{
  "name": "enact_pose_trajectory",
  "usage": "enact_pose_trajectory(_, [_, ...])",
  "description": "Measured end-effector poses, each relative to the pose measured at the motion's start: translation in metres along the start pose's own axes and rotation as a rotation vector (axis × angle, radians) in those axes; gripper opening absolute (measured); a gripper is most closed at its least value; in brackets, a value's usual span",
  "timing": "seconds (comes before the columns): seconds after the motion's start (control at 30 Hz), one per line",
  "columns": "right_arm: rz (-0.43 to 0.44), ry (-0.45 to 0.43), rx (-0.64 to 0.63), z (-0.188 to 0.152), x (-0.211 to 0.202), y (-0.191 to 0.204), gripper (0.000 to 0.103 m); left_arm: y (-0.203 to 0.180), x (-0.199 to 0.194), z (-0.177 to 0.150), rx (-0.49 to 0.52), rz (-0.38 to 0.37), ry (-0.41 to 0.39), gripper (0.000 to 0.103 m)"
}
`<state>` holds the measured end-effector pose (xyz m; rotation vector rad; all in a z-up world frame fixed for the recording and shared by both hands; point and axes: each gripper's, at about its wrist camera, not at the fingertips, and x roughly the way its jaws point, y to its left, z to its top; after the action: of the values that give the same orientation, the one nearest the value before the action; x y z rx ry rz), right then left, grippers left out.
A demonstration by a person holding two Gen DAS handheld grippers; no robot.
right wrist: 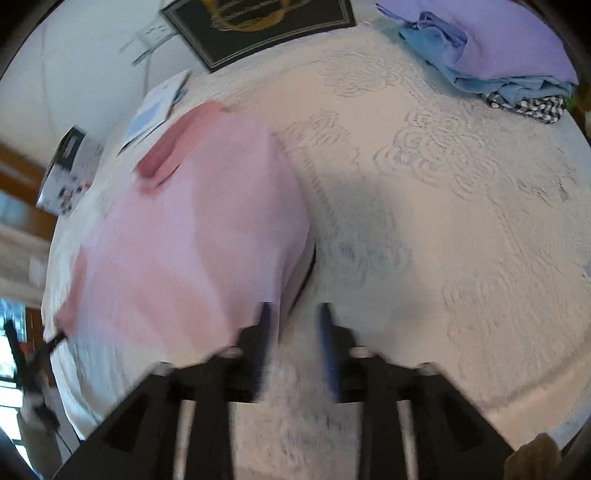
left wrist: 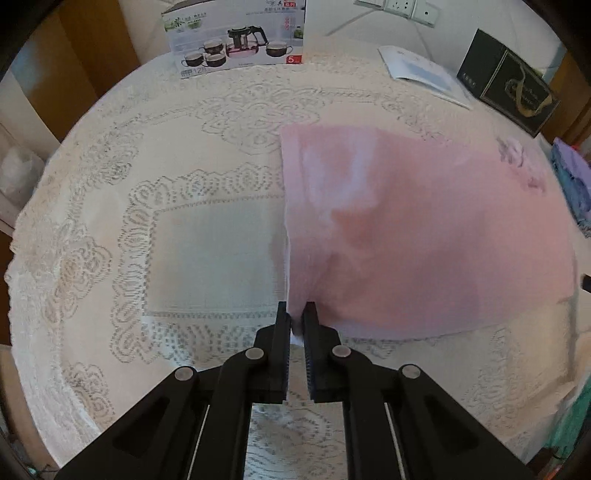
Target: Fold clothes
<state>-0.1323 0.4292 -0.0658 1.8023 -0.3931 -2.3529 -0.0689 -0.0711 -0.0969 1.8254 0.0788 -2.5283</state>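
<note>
Lace tablecloth [left wrist: 92,221], left gripper [left wrist: 295,314] jaws pinching pink garment [left wrist: 424,229] corner, right gripper [right wrist: 293,314] jaws parted, empty.

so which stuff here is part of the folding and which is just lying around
Part of the job:
- pink garment
- left tongs, pinching its edge
- right tongs, open beside it
- folded clothes pile

Lying about:
- tea set box
- black box
- booklet

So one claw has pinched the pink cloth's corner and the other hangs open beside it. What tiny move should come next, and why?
Probably the right gripper should close on the pink cloth's edge. The left gripper already pinches a corner, while the right one's jaws stand apart, gripping nothing. Folding likely needs both corners held.
</note>
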Motion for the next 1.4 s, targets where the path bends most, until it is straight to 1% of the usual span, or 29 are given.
enact_pose_trajectory(0.03, [-0.009, -0.007, -0.016, 0.004, 0.000, 0.004, 0.053, 0.000, -0.006, 0.000, -0.005, -0.009, -0.009, 0.017])
enact_pose_trajectory(0.07, [-0.012, -0.028, -0.049, 0.010, -0.003, 0.013, 0.053, 0.001, -0.012, 0.001, -0.010, -0.020, -0.020, 0.022])
enact_pose_trajectory(0.1, [-0.006, -0.044, -0.083, 0.012, -0.003, 0.022, 0.053, 0.002, -0.019, 0.001, -0.016, -0.031, -0.031, 0.034])
enact_pose_trajectory(0.13, [-0.001, -0.058, -0.124, 0.016, -0.009, 0.038, 0.053, 0.002, -0.027, 0.004, -0.022, -0.042, -0.055, 0.041])
enact_pose_trajectory(0.27, [0.003, -0.067, -0.252, 0.053, -0.015, 0.084, 0.052, 0.000, -0.046, 0.028, -0.032, -0.067, -0.142, 0.049])
enact_pose_trajectory(0.3, [0.021, -0.060, -0.275, 0.062, -0.014, 0.095, 0.046, -0.002, -0.042, 0.039, -0.027, -0.056, -0.150, 0.050])
enact_pose_trajectory(0.33, [0.025, -0.047, -0.299, 0.069, -0.008, 0.106, 0.043, -0.002, -0.036, 0.047, -0.021, -0.049, -0.149, 0.050])
enact_pose_trajectory(0.43, [0.036, -0.008, -0.374, 0.091, 0.013, 0.140, 0.044, -0.006, -0.007, 0.065, -0.015, -0.030, -0.101, 0.050])
enact_pose_trajectory(0.47, [0.035, 0.014, -0.390, 0.097, 0.023, 0.148, 0.046, -0.006, 0.000, 0.065, -0.015, -0.025, -0.087, 0.050])
enact_pose_trajectory(0.53, [0.034, 0.059, -0.421, 0.110, 0.043, 0.165, 0.068, -0.005, 0.015, 0.060, -0.022, -0.011, -0.054, 0.050])
enact_pose_trajectory(0.6, [0.021, 0.086, -0.452, 0.114, 0.053, 0.173, 0.070, -0.003, 0.030, 0.055, -0.030, 0.002, -0.018, 0.050])
enact_pose_trajectory(0.63, [0.011, 0.103, -0.477, 0.117, 0.062, 0.178, 0.054, -0.002, 0.038, 0.051, -0.032, 0.016, 0.001, 0.049])
enact_pose_trajectory(0.67, [-0.038, 0.124, -0.512, 0.120, 0.073, 0.187, 0.033, 0.000, 0.044, 0.048, -0.037, 0.026, 0.013, 0.046])
enact_pose_trajectory(0.7, [-0.076, 0.162, -0.537, 0.124, 0.085, 0.194, 0.003, 0.002, 0.048, 0.046, -0.042, 0.034, 0.022, 0.040])
enact_pose_trajectory(0.73, [-0.054, 0.161, -0.537, 0.130, 0.086, 0.199, 0.004, 0.004, 0.049, 0.044, -0.055, 0.024, 0.015, 0.040])
enact_pose_trajectory(0.8, [-0.025, 0.085, -0.516, 0.146, 0.068, 0.202, 0.004, 0.009, 0.048, 0.042, -0.069, 0.016, 0.021, 0.040])
enact_pose_trajectory(0.83, [-0.010, 0.047, -0.506, 0.155, 0.060, 0.203, 0.012, 0.010, 0.047, 0.041, -0.071, 0.019, 0.025, 0.040])
enact_pose_trajectory(0.87, [-0.043, -0.011, -0.483, 0.167, 0.047, 0.202, 0.021, 0.011, 0.045, 0.040, -0.069, 0.024, 0.029, 0.040])
enact_pose_trajectory(0.9, [-0.110, -0.053, -0.477, 0.176, 0.040, 0.202, 0.047, 0.012, 0.040, 0.041, -0.071, 0.025, 0.021, 0.040])
enact_pose_trajectory(0.93, [-0.201, -0.098, -0.479, 0.185, 0.035, 0.204, 0.069, 0.013, 0.036, 0.043, -0.073, 0.025, 0.010, 0.040])
enact_pose_trajectory(0.97, [-0.273, -0.139, -0.483, 0.194, 0.030, 0.205, 0.072, 0.015, 0.031, 0.044, -0.075, 0.026, -0.002, 0.040])
enact_pose_trajectory(1.0, [-0.282, -0.144, -0.492, 0.199, 0.029, 0.206, 0.072, 0.017, 0.026, 0.048, -0.081, 0.025, -0.021, 0.040])
enact_pose_trajectory(1.1, [-0.150, -0.002, -0.540, 0.209, 0.049, 0.213, 0.069, 0.019, 0.020, 0.062, -0.081, 0.023, -0.058, 0.041])
enact_pose_trajectory(1.2, [-0.236, 0.108, -0.608, 0.203, 0.089, 0.221, 0.068, 0.014, 0.028, 0.072, -0.058, 0.012, -0.044, 0.041])
enact_pose_trajectory(1.23, [-0.254, 0.139, -0.613, 0.199, 0.101, 0.222, 0.064, 0.013, 0.032, 0.074, -0.051, 0.002, -0.038, 0.041])
enact_pose_trajectory(1.27, [-0.255, 0.175, -0.619, 0.194, 0.110, 0.220, 0.056, 0.010, 0.037, 0.076, -0.042, -0.010, -0.030, 0.041])
enact_pose_trajectory(1.3, [-0.255, 0.211, -0.626, 0.190, 0.120, 0.219, 0.021, 0.006, 0.041, 0.077, -0.027, -0.020, -0.020, 0.041])
enact_pose_trajectory(1.33, [-0.261, 0.245, -0.637, 0.184, 0.128, 0.218, 0.002, 0.002, 0.047, 0.080, -0.009, -0.018, -0.009, 0.041])
enact_pose_trajectory(1.4, [-0.309, 0.193, -0.663, 0.180, 0.129, 0.218, 0.002, -0.008, 0.054, 0.078, 0.033, 0.029, 0.010, 0.039])
